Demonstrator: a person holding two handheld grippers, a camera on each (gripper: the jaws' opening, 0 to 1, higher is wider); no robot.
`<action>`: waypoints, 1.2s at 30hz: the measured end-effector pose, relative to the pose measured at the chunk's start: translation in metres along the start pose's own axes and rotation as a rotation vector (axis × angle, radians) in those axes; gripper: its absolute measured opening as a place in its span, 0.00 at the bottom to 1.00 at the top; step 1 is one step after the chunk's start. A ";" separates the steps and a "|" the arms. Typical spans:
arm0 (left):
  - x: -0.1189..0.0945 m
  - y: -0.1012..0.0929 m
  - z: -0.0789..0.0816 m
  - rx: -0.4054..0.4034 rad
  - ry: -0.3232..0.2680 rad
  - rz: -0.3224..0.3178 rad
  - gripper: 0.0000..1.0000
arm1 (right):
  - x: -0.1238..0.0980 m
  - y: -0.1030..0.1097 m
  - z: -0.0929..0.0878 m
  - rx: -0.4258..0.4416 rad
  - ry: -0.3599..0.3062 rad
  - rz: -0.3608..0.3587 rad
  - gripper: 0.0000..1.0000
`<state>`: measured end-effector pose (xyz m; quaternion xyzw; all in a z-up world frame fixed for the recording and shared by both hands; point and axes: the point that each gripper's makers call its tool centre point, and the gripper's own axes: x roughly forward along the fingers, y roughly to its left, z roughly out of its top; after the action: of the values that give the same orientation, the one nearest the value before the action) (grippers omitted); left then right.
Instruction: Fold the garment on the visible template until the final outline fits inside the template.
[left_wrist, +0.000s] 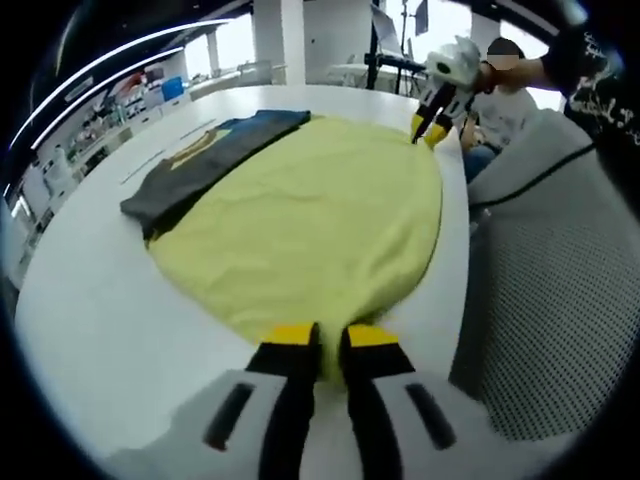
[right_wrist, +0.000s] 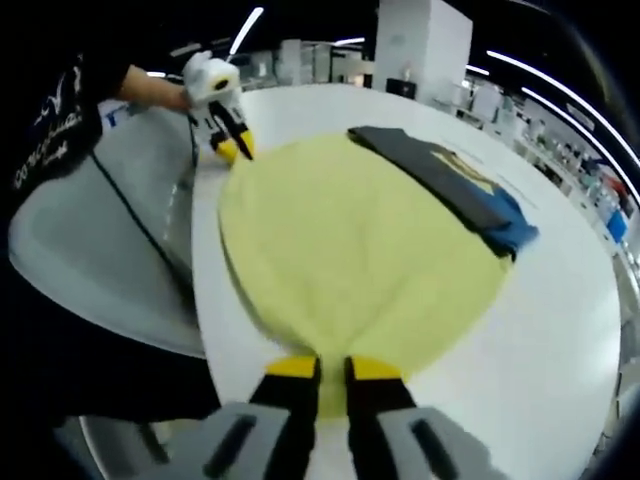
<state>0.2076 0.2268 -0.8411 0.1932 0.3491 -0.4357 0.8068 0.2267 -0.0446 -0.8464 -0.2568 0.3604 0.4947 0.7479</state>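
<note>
A yellow garment (left_wrist: 310, 220) lies spread flat on the white table (left_wrist: 100, 320). At its near edge in the left gripper view, my left gripper (left_wrist: 331, 340) is shut on the hem. My right gripper (left_wrist: 430, 128) pinches the opposite edge at the far right, held by a hand. In the right gripper view the yellow garment (right_wrist: 350, 260) runs away from my right gripper (right_wrist: 333, 370), which is shut on its near edge. My left gripper (right_wrist: 233, 148) grips the far corner there. A folded dark grey and blue garment (left_wrist: 205, 155) overlaps the yellow one's far side.
The dark garment (right_wrist: 450, 185) lies along the right in the right gripper view. A grey mesh surface (left_wrist: 560, 290) borders the table's edge, with a cable across it. A seated person (left_wrist: 495, 110) is beyond the table. Shelves line the far room.
</note>
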 end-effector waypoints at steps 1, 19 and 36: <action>0.001 0.000 0.000 0.004 0.000 0.005 0.01 | 0.000 0.000 0.000 0.001 -0.001 -0.001 0.03; -0.011 -0.004 -0.002 -0.011 -0.004 0.008 0.00 | -0.009 0.017 -0.001 0.046 -0.019 0.011 0.00; -0.037 -0.026 0.000 -0.115 -0.017 -0.010 0.00 | -0.028 0.042 0.001 0.111 -0.050 0.030 0.00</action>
<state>0.1714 0.2335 -0.8148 0.1412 0.3677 -0.4207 0.8172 0.1804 -0.0438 -0.8247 -0.1971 0.3721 0.4915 0.7623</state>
